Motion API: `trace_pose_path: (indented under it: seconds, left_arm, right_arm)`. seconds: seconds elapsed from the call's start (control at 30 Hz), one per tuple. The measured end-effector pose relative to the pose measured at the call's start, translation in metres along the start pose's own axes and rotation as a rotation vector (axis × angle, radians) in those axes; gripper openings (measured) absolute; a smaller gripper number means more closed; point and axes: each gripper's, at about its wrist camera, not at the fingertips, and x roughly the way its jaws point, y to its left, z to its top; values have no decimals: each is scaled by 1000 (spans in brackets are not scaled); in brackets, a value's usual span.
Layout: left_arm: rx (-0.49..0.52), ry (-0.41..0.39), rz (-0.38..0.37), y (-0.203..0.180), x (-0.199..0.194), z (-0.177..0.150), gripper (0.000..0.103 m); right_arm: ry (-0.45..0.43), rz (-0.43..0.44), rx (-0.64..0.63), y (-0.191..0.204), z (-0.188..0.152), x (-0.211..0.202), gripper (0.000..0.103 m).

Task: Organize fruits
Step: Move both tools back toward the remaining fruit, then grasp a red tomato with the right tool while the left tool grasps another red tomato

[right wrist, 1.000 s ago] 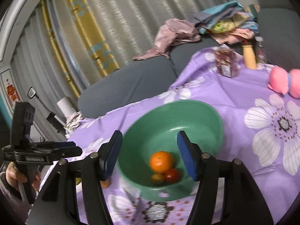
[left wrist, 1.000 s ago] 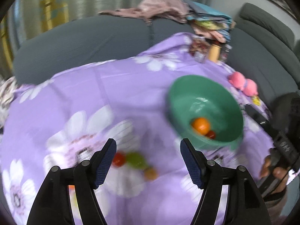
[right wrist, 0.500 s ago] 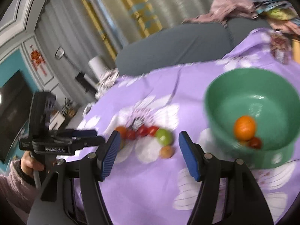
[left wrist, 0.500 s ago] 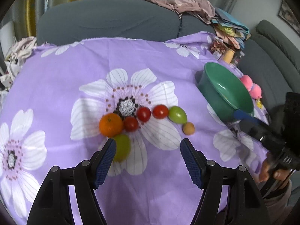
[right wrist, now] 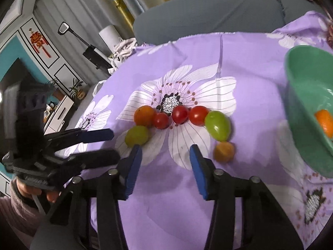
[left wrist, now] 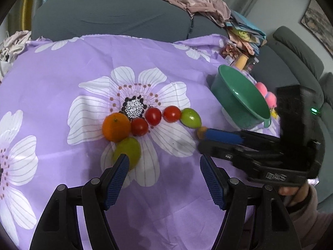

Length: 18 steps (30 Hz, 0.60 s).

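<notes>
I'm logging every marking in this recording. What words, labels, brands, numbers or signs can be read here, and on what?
Embossed logo on the right gripper body, left wrist view: too blurred to read.
Small white mark on its finger bar: too small.
Red hanging ornament on the wall panel: no characters legible.
Snack packet label: too small.

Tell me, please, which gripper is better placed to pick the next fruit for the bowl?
Right, probably. The right gripper is open, with the small orange fruit beside it and the bowl on its side. The left gripper is farther from the bowl.
</notes>
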Motion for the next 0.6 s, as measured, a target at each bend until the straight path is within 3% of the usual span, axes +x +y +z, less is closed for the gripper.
trace_pose_path:
  seconds: [0.27, 0.33, 0.6]
  left_arm:
    - [16, 1, 9, 14, -1, 4, 69]
    - [15, 3, -20, 17, 1, 7, 69]
    - [52, 17, -14, 21, 8, 11, 69]
  right_arm:
    - [93, -41, 2, 2, 31, 57, 35]
    - [103, -74, 14, 0, 38, 66, 35]
    - [128, -141, -3, 0, 56, 80, 32]
